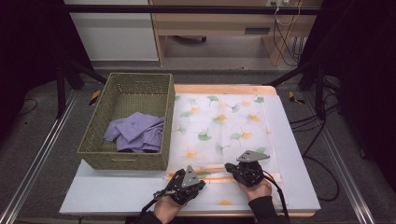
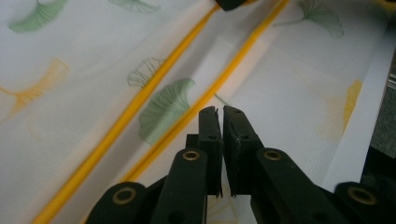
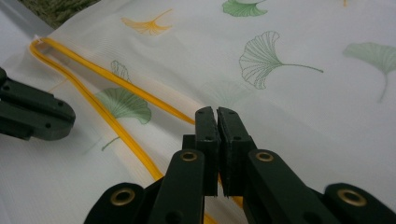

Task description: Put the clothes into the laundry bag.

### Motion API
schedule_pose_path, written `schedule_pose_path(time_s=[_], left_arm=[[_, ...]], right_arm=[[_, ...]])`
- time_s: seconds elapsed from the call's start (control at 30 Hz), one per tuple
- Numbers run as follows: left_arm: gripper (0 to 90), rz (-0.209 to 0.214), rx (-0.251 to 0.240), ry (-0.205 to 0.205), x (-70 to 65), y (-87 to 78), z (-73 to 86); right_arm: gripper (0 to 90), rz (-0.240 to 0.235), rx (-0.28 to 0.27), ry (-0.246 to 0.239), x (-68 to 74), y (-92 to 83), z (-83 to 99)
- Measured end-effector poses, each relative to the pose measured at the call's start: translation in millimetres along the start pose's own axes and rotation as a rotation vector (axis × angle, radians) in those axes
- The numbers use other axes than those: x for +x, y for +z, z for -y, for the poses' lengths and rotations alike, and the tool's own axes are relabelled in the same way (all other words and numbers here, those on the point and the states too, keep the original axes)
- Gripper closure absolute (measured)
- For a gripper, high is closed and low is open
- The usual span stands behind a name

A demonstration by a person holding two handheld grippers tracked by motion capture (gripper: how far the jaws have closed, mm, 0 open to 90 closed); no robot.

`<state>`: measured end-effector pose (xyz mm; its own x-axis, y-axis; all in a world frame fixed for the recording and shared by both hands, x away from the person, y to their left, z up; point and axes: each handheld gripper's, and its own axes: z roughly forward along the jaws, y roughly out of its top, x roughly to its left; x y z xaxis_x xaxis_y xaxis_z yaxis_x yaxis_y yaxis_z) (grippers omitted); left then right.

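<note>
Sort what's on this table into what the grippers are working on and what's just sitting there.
In the job:
- white ginkgo-print cloth with yellow edging
- left gripper, shut at the cloth's yellow edging
- right gripper, shut at the same edging

Lying about:
- green wicker basket
- purple cloth inside the basket

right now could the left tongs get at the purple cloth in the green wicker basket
Probably yes: the purple cloth lies uncovered in the open-topped green wicker basket, just beyond the left tongs. They would have to lift over the near wall, and they look shut on the leaf-printed white fabric.
</note>
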<state>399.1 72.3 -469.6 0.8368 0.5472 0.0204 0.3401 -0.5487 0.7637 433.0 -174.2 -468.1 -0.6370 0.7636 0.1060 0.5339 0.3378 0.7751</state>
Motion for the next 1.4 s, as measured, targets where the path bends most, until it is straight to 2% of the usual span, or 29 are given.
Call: schedule_pose_path(time_s=[0.13,0.23,0.4,0.53,0.67,0.9,0.97,1.1,1.17,1.27,1.33,1.4], left_arm=[[72.6,-0.044,-0.037,0.018,4.3,-6.9,-19.4],[62.9,-0.085,-0.046,0.051,6.8,-1.9,-31.6],[45.4,-0.155,0.057,0.114,9.1,22.9,-42.2],[42.3,-0.157,0.104,0.112,9.3,40.7,-41.5],[49.1,-0.177,0.127,0.108,11.1,47.8,-39.1],[80.0,-0.166,0.107,0.089,16.9,40.4,-37.9],[85.4,-0.161,0.103,0.079,19.2,38.3,-38.8],[86.6,-0.147,0.071,0.048,21.9,35.8,-40.0],[86.7,-0.137,0.063,0.022,23.8,34.7,-40.9],[86.6,-0.125,0.059,-0.004,26.4,34.0,-42.7],[86.2,-0.123,0.05,-0.007,27.3,32.2,-43.2],[85.4,-0.12,0.039,-0.017,27.1,30.1,-43.5]], right_arm=[[87.8,-0.013,-0.013,0.005,-2.3,-4.0,-1.2],[87.8,-0.007,-0.019,0.0,-1.1,-5.3,-2.9],[87.8,-0.003,-0.031,-0.004,-0.5,-7.4,-4.7],[87.9,-0.005,-0.039,0.0,-0.7,-9.1,-6.2],[87.9,-0.011,-0.033,0.0,-1.0,-8.4,-6.3],[86.0,-0.011,-0.023,0.006,-0.6,-5.6,-5.8],[80.2,-0.007,-0.023,-0.003,0.1,-4.2,-5.2],[70.1,0.003,-0.035,-0.004,2.7,-5.8,-6.2],[66.6,0.001,-0.043,-0.014,4.0,-5.7,-7.0],[56.8,0.01,-0.043,-0.025,9.4,-3.4,-7.6],[52.0,0.032,-0.033,-0.037,13.0,-0.8,-7.7],[51.5,0.058,-0.024,-0.06,14.4,3.5,-7.2]])
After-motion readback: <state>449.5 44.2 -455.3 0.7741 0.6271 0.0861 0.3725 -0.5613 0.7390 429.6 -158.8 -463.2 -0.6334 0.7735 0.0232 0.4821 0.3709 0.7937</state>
